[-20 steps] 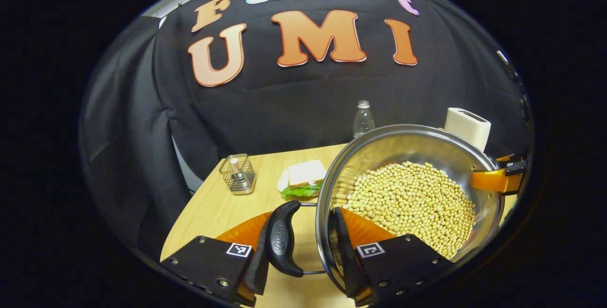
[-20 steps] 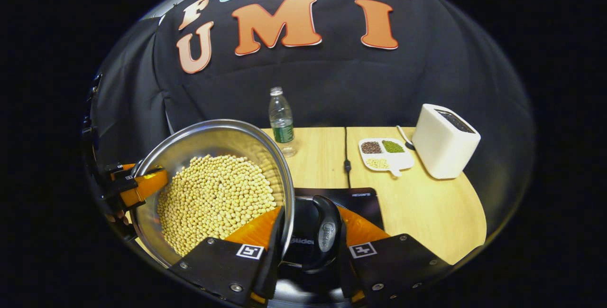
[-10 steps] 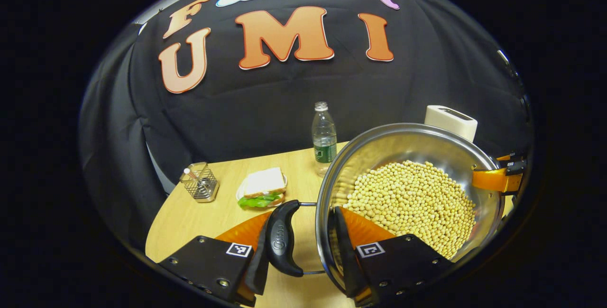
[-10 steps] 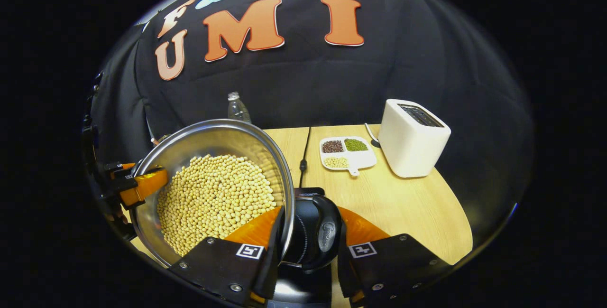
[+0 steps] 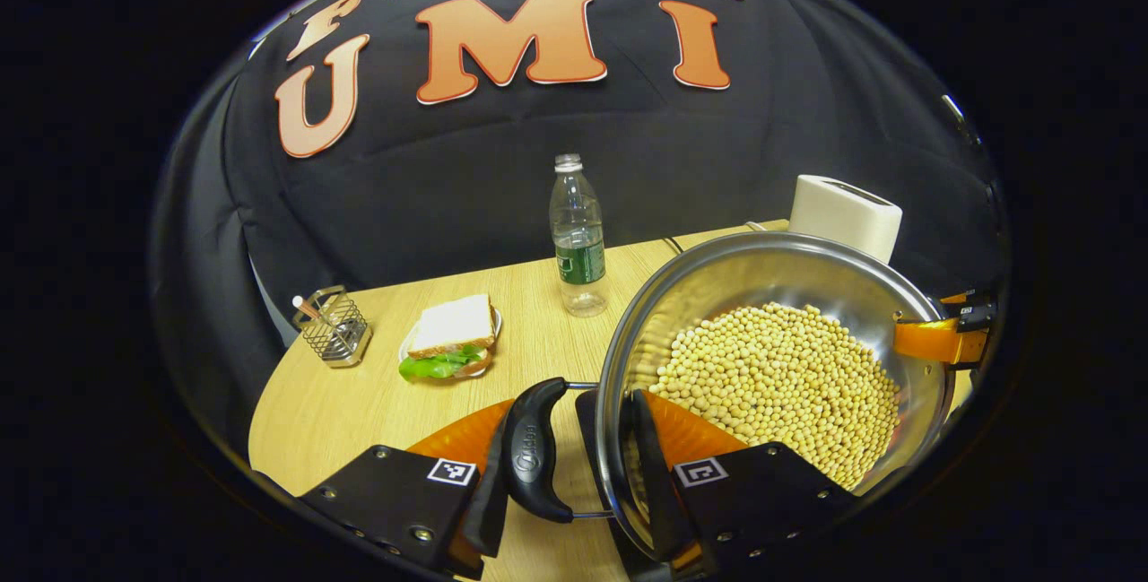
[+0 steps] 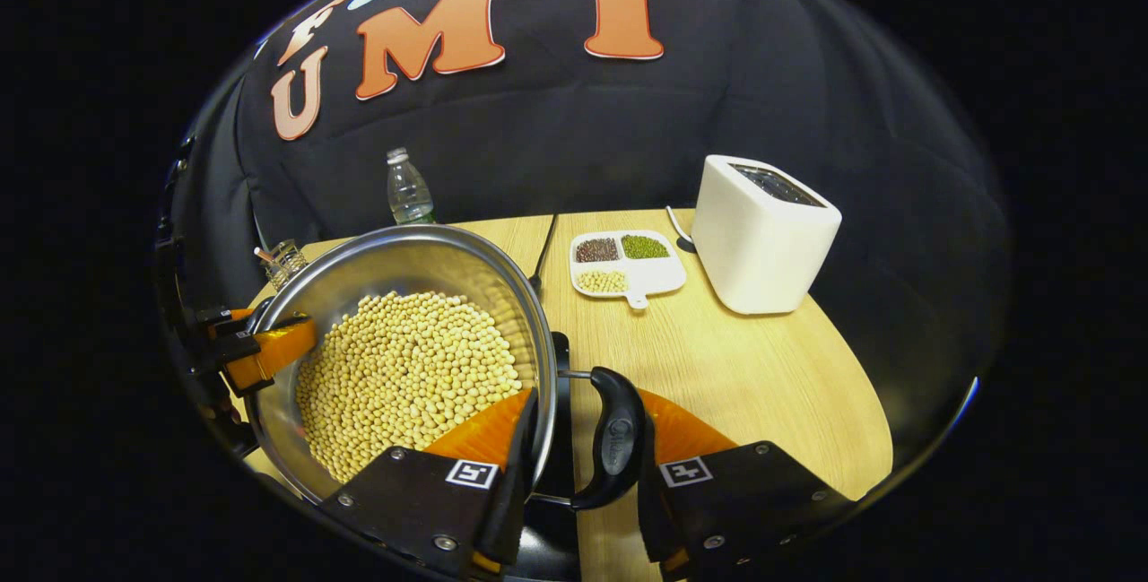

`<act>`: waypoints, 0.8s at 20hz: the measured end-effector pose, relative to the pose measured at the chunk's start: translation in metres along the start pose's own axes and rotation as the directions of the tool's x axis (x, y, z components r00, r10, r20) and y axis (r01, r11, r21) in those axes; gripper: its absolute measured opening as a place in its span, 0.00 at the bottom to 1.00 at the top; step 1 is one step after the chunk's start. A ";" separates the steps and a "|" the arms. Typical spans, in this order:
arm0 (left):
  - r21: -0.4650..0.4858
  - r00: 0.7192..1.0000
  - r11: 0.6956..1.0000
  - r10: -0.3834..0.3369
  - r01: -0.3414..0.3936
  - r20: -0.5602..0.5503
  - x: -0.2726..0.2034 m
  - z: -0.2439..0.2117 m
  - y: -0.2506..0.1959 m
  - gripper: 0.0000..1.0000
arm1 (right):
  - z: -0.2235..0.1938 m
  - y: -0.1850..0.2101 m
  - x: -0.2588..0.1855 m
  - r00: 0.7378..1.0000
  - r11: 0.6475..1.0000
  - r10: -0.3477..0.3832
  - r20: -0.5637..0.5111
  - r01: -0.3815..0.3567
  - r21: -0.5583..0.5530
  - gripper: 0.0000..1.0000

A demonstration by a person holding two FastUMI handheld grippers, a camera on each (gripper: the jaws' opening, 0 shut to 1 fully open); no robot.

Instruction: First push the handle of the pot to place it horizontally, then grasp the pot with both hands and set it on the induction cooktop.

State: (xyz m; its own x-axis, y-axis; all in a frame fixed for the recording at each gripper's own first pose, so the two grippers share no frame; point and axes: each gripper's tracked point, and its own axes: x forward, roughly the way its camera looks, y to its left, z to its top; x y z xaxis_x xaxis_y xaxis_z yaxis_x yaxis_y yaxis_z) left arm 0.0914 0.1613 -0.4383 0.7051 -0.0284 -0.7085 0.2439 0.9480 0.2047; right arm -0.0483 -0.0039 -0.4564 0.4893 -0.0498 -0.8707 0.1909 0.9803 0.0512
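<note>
Pot swung left since 1 s ago. Carry step: both grippers' fingers clamp rim and handles. Next: lower level onto cooktop.

Even overhead light, sharp focus, strong fisheye bending at edges, soft glare inside the pot.
</note>
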 end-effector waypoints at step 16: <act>0.009 1.000 1.000 -0.011 0.011 -0.014 0.006 -0.003 -0.003 0.65 | 0.002 0.003 0.014 1.000 0.999 0.006 -0.029 -0.005 0.039 0.52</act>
State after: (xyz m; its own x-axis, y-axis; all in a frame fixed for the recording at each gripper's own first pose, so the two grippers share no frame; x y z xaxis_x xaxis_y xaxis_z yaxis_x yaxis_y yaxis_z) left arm 0.0931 0.1593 -0.4456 0.6932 -0.0340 -0.7200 0.2576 0.9446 0.2033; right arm -0.0394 -0.0018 -0.4672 0.4655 -0.0382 -0.8842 0.2214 0.9723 0.0746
